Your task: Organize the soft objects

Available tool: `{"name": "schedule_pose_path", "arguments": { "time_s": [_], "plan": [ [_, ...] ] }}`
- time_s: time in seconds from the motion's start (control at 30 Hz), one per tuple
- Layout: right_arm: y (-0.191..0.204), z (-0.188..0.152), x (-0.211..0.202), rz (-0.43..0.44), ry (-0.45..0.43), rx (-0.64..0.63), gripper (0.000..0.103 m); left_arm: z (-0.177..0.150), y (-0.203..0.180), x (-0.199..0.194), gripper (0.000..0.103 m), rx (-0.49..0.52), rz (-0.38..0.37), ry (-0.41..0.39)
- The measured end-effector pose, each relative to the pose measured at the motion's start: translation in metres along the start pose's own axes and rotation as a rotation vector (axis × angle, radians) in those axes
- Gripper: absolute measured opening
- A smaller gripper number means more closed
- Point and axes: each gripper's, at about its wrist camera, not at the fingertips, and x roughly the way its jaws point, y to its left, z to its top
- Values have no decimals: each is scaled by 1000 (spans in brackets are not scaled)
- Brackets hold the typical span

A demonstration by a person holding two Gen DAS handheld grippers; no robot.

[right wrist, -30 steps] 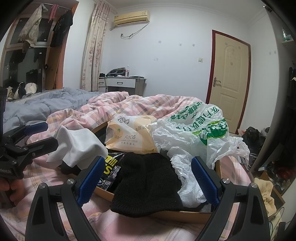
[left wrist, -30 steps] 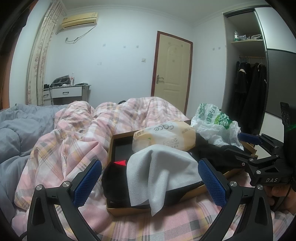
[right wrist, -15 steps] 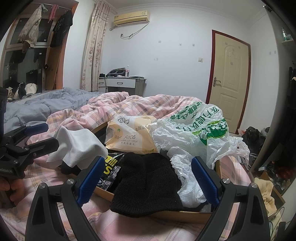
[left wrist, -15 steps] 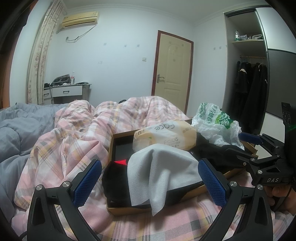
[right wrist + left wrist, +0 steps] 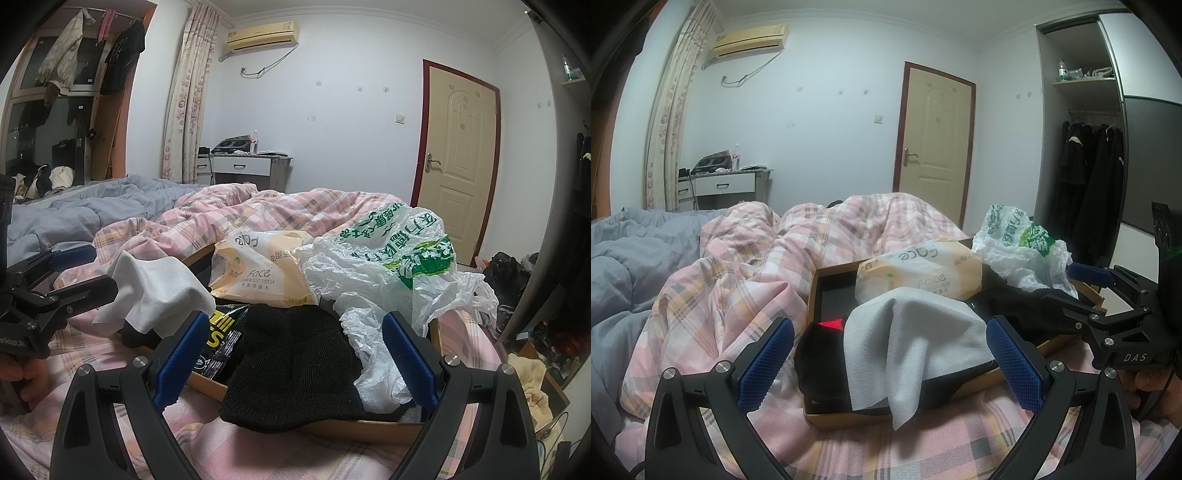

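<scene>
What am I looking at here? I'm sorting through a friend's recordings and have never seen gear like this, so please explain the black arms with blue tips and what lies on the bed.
There is no robot. A person holds a two-fingered tool in each hand, each with a camera looking along its blue-padded fingers.

One picture looks out from the left hand-held gripper, the other from the right hand-held gripper. Each tool also shows at the edge of the other's picture. Both are open and hold nothing.

On the pink plaid quilt sits a shallow cardboard box. In or over it lie a grey cloth, a black knit hat, a pack of Face tissues and a crumpled plastic bag.
</scene>
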Motion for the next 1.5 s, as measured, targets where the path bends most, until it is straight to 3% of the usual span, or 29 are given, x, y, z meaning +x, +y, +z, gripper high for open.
{"name": "schedule_pose_path", "arguments": {
  "time_s": [0.23, 0.33, 1.5],
  "plan": [
    [0, 0, 0, 0, 0, 0, 95, 0, -1, 0, 103, 4, 3, 1],
    [0, 0, -1, -1, -7, -1, 102, 1, -2, 0, 103, 6, 4, 0],
    [0, 0, -2, 0, -8, 0, 102, 1, -3, 1, 103, 3, 5, 0]
  ]
}}
